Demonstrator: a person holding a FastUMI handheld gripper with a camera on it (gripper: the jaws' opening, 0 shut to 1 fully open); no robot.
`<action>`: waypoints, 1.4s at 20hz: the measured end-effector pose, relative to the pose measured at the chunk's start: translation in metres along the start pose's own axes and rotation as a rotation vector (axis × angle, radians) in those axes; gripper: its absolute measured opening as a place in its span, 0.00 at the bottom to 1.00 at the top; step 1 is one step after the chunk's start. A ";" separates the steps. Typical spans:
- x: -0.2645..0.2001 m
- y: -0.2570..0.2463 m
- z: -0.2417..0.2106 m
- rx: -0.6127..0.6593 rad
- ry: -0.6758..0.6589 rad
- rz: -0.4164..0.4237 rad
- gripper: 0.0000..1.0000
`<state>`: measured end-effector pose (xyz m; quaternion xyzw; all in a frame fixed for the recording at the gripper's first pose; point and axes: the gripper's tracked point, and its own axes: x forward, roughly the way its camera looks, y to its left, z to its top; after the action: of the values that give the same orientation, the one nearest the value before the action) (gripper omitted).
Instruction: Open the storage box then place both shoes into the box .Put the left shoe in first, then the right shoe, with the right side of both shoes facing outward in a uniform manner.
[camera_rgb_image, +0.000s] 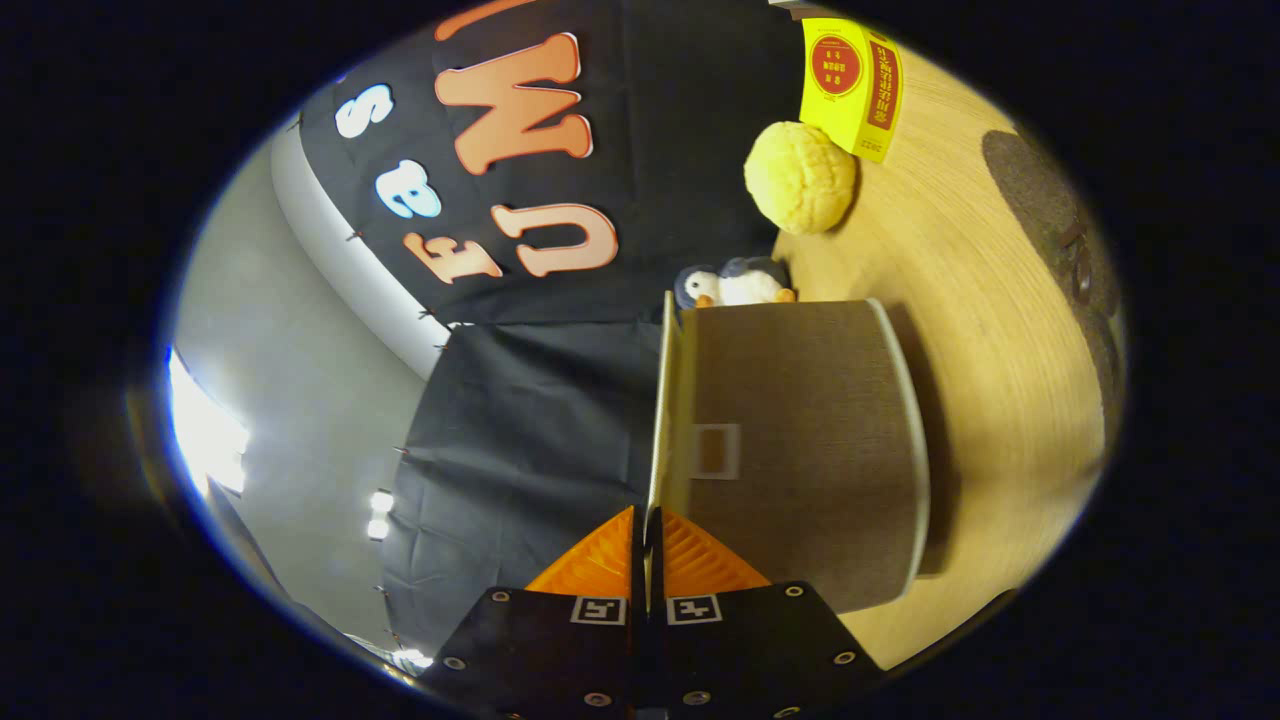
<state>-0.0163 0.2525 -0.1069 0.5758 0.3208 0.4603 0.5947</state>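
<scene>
The view is rolled on its side, with the wooden table (980, 330) standing to the right. A brown fabric storage box (800, 450) sits on it just beyond my fingers. Its thin pale lid (662, 400) is swung away from the box body and shows edge-on, running straight ahead from the fingertips. My gripper (647, 545) is shut on the near edge of this lid, one finger on each face. Beyond the box, near the table's far side, lies a dark grey shape (1050, 210), possibly a shoe; blur hides its detail.
A small penguin plush (735, 285) stands right behind the box. Farther back are a round yellow bun-like ball (800, 177) and a yellow carton (852, 85). Black cloth wall (530, 420) hangs behind the table, with a pale room wall and bright lights beside it.
</scene>
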 end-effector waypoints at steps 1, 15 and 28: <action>0.004 0.006 0.003 -0.027 -0.014 -0.002 0.00; 0.082 0.099 -0.022 -0.212 -0.015 0.016 0.00; 0.218 0.098 -0.092 -0.369 0.032 -0.157 0.25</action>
<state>-0.0371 0.4794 0.0096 0.4229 0.2844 0.4725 0.7191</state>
